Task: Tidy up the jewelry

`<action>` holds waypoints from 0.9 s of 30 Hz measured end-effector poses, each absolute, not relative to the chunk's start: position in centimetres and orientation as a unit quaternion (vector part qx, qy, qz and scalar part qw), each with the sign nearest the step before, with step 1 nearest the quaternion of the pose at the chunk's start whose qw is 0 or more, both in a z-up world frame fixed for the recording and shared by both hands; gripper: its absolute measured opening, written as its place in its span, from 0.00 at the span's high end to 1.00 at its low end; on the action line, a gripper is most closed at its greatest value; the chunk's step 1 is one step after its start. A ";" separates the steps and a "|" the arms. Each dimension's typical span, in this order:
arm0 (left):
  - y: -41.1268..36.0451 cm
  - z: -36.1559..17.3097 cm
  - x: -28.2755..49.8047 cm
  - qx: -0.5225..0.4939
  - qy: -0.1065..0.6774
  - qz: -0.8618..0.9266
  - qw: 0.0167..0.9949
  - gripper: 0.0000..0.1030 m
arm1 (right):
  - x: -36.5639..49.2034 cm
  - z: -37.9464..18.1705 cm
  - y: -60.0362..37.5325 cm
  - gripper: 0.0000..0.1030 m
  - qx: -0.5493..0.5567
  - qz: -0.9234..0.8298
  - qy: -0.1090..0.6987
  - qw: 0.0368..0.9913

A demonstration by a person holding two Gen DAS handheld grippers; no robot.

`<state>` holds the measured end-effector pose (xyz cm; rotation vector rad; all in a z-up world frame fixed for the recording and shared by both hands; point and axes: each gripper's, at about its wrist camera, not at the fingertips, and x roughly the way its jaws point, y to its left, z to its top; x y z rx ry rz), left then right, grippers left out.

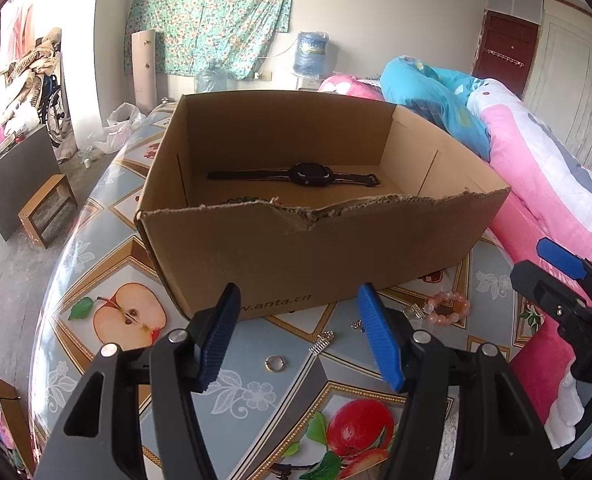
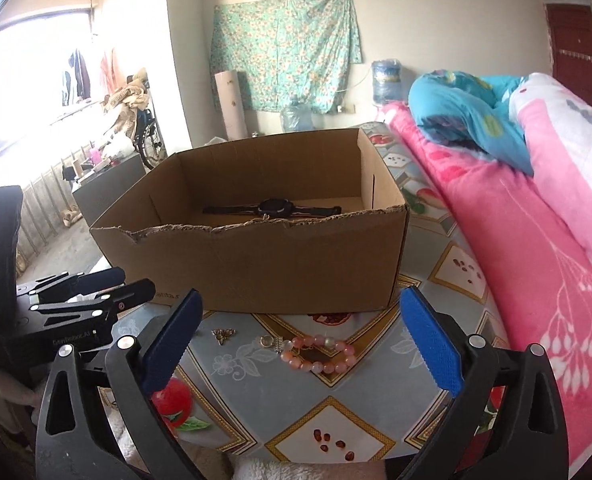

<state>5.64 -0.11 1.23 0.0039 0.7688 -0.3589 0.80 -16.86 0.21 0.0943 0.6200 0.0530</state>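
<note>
Two grippers up and neither is carrying anything right now: my right gripper (image 2: 302,344) is spread wide with nothing between the blue pads, and my left gripper (image 1: 298,338) sits half-spread and empty too. What's already sorted: a black watch (image 1: 306,175) lies flat on the floor of the cardboard box (image 1: 308,240), and I can just make out some beads peeking over the torn front edge. What's left sits on the fruit-print tablecloth (image 2: 256,400) in front of the box: a pink bead bracelet (image 2: 322,354) pretty much straight ahead of the right gripper, a small gold charm (image 2: 223,335) off to its left, plus a ring (image 1: 275,363) and a little silver piece (image 1: 323,343) under the left gripper. My guess is the bracelet goes next. To do it clean I'd come down with the pads straddling one side of the loop, not the whole thing, and pinch the bead strand so it doesn't roll away. Then lift well over that ragged box rim before letting go, since beads could snag on the torn cardboard.
</note>
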 end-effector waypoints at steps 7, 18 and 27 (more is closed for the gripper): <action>-0.1 1.3 5.2 0.008 0.370 -0.177 0.912 0.42 | -0.5 -0.7 -16.2 0.08 0.012 0.007 0.304 0.953; 0.7 1.5 4.8 0.012 0.365 -0.172 0.915 0.42 | -1.9 -1.5 -15.0 0.08 0.022 0.020 0.295 0.955; 0.7 1.4 4.2 0.024 0.360 -0.168 0.917 0.42 | -2.2 -2.0 -14.6 0.08 0.037 0.036 0.300 0.953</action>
